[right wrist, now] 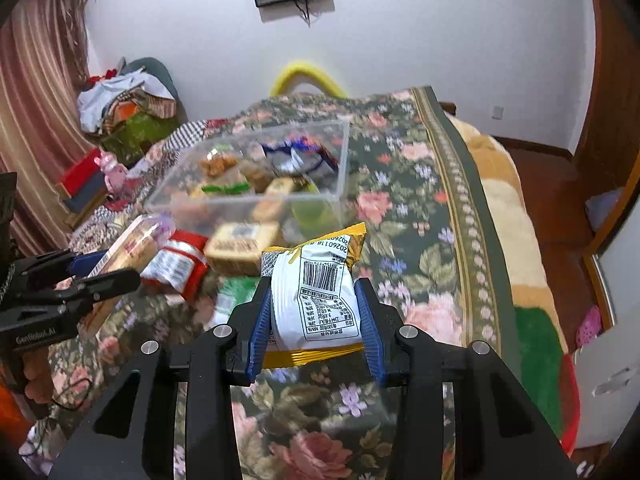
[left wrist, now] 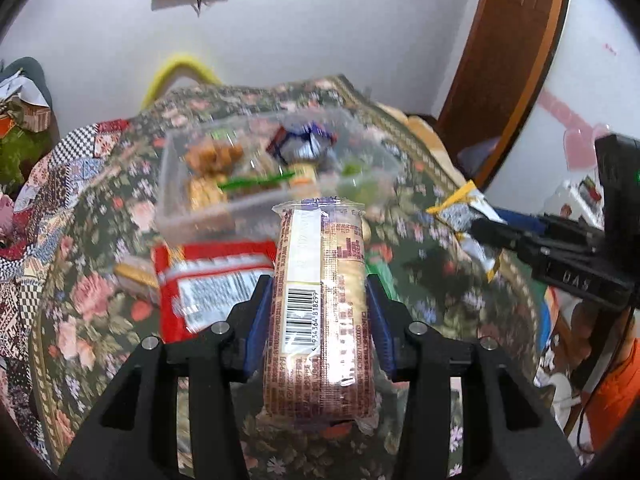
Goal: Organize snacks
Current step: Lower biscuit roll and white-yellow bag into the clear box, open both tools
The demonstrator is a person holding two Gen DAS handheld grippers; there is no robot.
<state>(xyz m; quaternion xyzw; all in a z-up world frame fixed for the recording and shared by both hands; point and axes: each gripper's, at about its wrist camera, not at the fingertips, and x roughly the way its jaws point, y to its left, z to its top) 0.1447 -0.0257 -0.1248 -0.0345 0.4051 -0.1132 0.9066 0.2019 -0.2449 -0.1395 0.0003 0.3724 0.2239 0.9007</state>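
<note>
**Both grippers loaded above the floral bed**

My left gripper point(left wrist: 320, 316) is clamped on a long beige biscuit sleeve in clear wrap with a barcode label point(left wrist: 320, 304); its blue pads press both long sides, and the sleeve runs straight out toward twelve o'clock, off the surface. In the right wrist view I see the same sleeve point(right wrist: 132, 248) at nine o'clock, pinched in the left gripper point(right wrist: 100, 272).

My right gripper point(right wrist: 314, 312) is closed around a white snack pouch with yellow crimped ends and a printed barcode point(right wrist: 316, 292), its pads squeezing the pouch's sides. From the left wrist view the pouch point(left wrist: 464, 216) shows at three o'clock, held in the right gripper point(left wrist: 492, 228).

Ahead, at twelve o'clock, a clear rectangular plastic tub point(right wrist: 340, 160) sits on the green floral bedspread point(right wrist: 404, 216), with assorted wrapped snacks inside it, including a dark blue-and-silver packet point(right wrist: 296, 156). In the left view the tub point(left wrist: 168, 184) lies just beyond the sleeve's tip.

Just near of the tub, on the spread, lie a red-and-white foil packet point(right wrist: 176, 264) and a tan rectangular biscuit pack point(right wrist: 240, 246), side by side; the frame is too blurred for me to tell whether they touch. The red packet point(left wrist: 208, 280) appears at ten o'clock of my left gripper.
</note>
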